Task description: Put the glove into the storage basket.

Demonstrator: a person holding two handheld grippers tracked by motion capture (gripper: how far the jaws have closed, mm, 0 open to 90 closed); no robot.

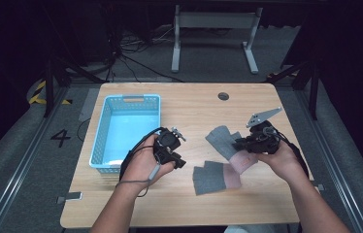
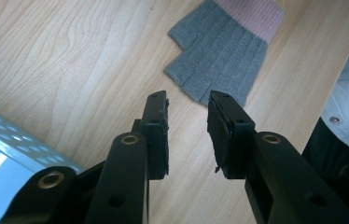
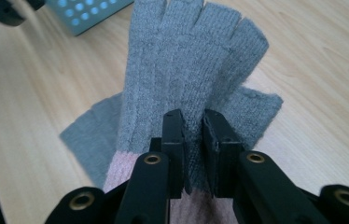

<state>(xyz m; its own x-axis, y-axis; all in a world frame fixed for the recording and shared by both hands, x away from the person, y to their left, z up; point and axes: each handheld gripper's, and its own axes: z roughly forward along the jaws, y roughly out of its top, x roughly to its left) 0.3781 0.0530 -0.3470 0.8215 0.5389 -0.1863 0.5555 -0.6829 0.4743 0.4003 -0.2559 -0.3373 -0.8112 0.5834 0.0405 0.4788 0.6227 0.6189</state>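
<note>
The upper grey glove (image 3: 189, 60) is being held near its pink cuff between the jaws of the right gripper (image 1: 247, 142), with its short cut-off fingers fanning away from the jaws and its long axis running straight out along the gripper's own line. In the high view this glove (image 1: 222, 140) is being carried just off the counter (image 1: 194, 109), angled up and to the left from the right hand (image 1: 279, 158). A fold of knit is being pinched between the right gripper's pads (image 3: 175, 135), so the gripper is closed on the cloth rather than fully shut. Beneath and in front of it the second grey glove (image 1: 209, 176) is lying flat on the counter, its pink cuff being overlapped by the cuff of the lifted one. That second glove (image 2: 219, 58) is being faced by the left gripper (image 2: 189, 109), whose jaws are standing apart with nothing between them and bare wood below; the glove's finger end is lying just beyond the jaw tips. The left gripper is judged the nearer one to the flat glove. The blue basket (image 1: 116, 145) is standing to the left, just beside the left hand (image 1: 145, 162), so any carry of the held glove is being judged to lead leftward across the counter, past the left gripper.
</note>
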